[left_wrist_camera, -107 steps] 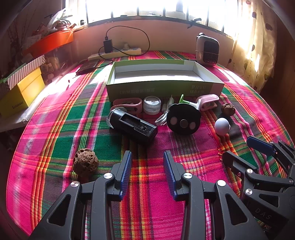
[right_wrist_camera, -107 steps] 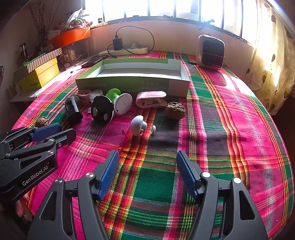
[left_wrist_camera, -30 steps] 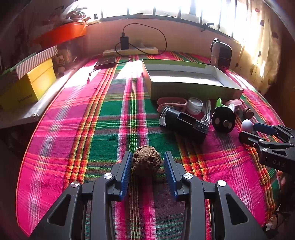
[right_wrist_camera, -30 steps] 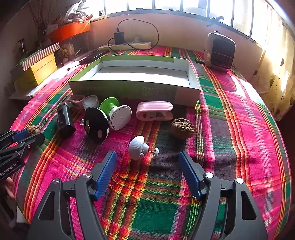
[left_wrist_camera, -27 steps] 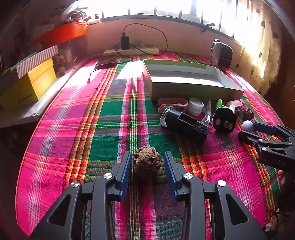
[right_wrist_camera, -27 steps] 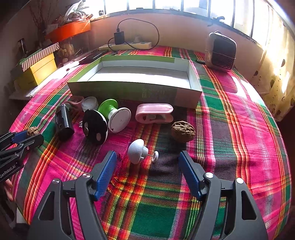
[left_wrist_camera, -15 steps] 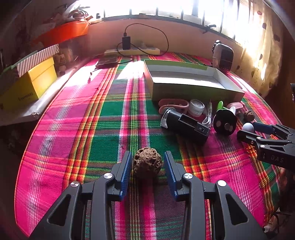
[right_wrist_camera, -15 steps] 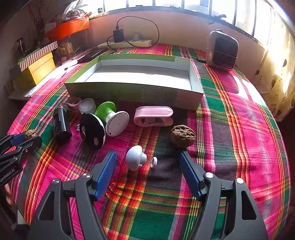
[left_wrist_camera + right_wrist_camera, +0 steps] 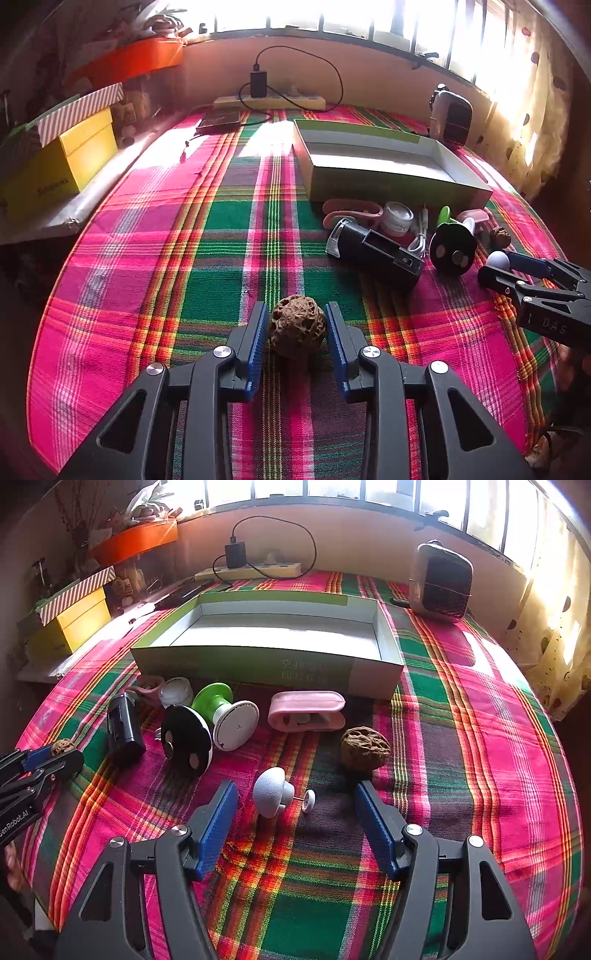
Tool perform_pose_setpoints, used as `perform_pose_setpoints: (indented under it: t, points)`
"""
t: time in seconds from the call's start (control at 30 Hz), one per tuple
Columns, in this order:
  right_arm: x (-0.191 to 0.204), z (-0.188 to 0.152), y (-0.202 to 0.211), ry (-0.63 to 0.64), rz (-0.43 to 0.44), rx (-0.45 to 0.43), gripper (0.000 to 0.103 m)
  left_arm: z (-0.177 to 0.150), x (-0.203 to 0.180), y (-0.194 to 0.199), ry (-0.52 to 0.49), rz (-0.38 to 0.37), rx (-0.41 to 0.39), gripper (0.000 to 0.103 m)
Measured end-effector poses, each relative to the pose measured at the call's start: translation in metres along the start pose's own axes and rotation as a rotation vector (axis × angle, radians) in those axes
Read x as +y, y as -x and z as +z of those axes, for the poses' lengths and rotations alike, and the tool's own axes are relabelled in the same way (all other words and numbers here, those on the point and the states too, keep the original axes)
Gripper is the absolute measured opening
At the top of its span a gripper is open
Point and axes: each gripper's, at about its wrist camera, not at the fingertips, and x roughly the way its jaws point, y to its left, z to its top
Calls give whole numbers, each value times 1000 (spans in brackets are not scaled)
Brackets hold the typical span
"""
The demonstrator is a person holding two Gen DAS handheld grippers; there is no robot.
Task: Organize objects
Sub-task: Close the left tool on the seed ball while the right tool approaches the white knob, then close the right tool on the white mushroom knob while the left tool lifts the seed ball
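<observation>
Closing left gripper [image 9: 296, 326] jaws flank 1 brown wrinkled walnut [image 9: 297, 325] on the plaid desk [image 9: 184, 236], small gaps either side | right gripper [image 9: 293, 805] jaws wide, closing, straddling a white mushroom-shaped piece [image 9: 271, 792], untouched | both grippers pitched downward, hands cut off

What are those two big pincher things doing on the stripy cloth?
A person is tidying up with a pincher in each hand. The left gripper is closing around a bumpy brown walnut. The right gripper is closing too, around a little white mushroom-shaped thing. The open box behind has nothing in it.
</observation>
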Motion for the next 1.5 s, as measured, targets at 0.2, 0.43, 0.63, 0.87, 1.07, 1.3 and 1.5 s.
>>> perform_pose_setpoints:
  t: [0.2, 0.43, 0.63, 0.87, 1.07, 1.3, 1.5]
  points:
    - [1, -1, 2, 0, 1, -9, 55, 0, 1, 0, 5, -2, -2, 28]
    - [6, -3, 4, 9, 15, -23, 44, 0, 1, 0, 8, -3, -2, 28]
    - [10, -4, 5, 19, 26, -29, 36, 0, 2, 1, 17, -8, 0, 28]
    - [11, -5, 6, 13, 36, -36, 33, 0, 3, 1, 21, -10, -1, 28]
    - [10, -6, 7, 6, 42, -37, 33, 1, 2, 1, 14, -1, 0, 28]
    - [8, -7, 8, -1, 57, -39, 33, 1, 1, 2, 10, 3, 0, 28]
    - [7, -8, 9, -14, 80, -44, 33, 1, 2, 2, 9, 9, -5, 28]
